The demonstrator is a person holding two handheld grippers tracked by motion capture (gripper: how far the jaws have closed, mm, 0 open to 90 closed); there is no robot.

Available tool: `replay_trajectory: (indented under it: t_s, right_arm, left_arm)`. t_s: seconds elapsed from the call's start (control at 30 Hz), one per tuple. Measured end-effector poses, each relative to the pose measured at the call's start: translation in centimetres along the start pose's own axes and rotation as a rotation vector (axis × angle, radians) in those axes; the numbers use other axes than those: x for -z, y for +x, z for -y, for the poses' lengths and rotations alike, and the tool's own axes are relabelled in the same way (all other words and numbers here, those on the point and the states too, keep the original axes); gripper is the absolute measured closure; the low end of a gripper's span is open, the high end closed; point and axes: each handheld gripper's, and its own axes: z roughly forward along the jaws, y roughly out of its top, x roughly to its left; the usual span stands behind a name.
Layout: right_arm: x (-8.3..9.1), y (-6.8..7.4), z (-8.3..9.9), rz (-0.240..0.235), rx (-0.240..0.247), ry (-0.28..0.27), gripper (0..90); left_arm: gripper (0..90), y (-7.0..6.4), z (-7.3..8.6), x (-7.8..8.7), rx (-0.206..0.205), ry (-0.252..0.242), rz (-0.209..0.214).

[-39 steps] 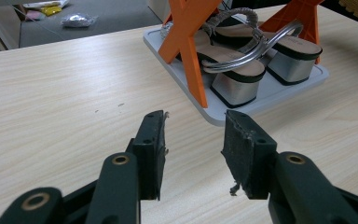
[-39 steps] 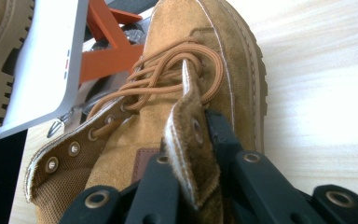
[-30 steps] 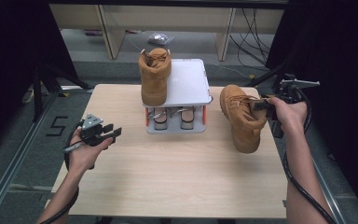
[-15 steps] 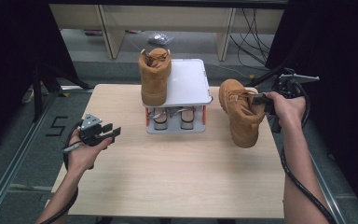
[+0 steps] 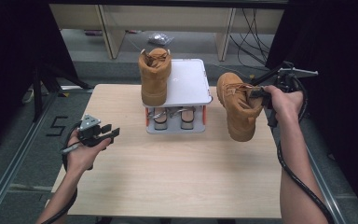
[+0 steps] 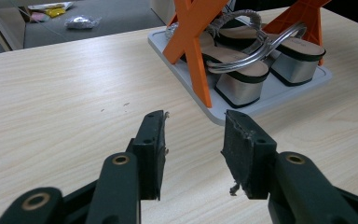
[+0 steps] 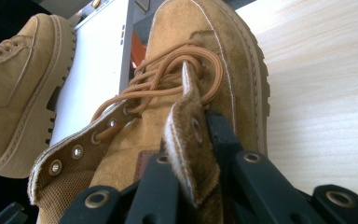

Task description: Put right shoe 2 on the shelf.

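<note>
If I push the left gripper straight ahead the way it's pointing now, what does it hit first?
Most likely the grey base tray of the shoe rack. The left gripper, jaws open, aims low over the bare table toward the tray's near edge, with the heeled sandals just behind it. Depth is hard to judge.

Matt suede boot, wood-grain table

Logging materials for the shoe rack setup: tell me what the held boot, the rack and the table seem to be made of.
Held boot in the right tool: tan suede or nubuck by its matte nap, with woven laces and metal eyelets.
Rack: smooth pale shelves, likely plastic, on glossy orange cross supports.
Table: light wood-grain top, possibly laminate, with a matte finish.
</note>
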Motion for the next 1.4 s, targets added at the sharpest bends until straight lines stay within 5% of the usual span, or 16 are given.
replay_trajectory:
  t_s: [1.4]
  right_arm:
    - [-0.1, 3.6, -2.2, -0.045, 0.003, -0.054, 84.2]
  left_arm:
    - [57.9, 0.4, 0.3, 0.3, 0.01, 0.001, -0.007]
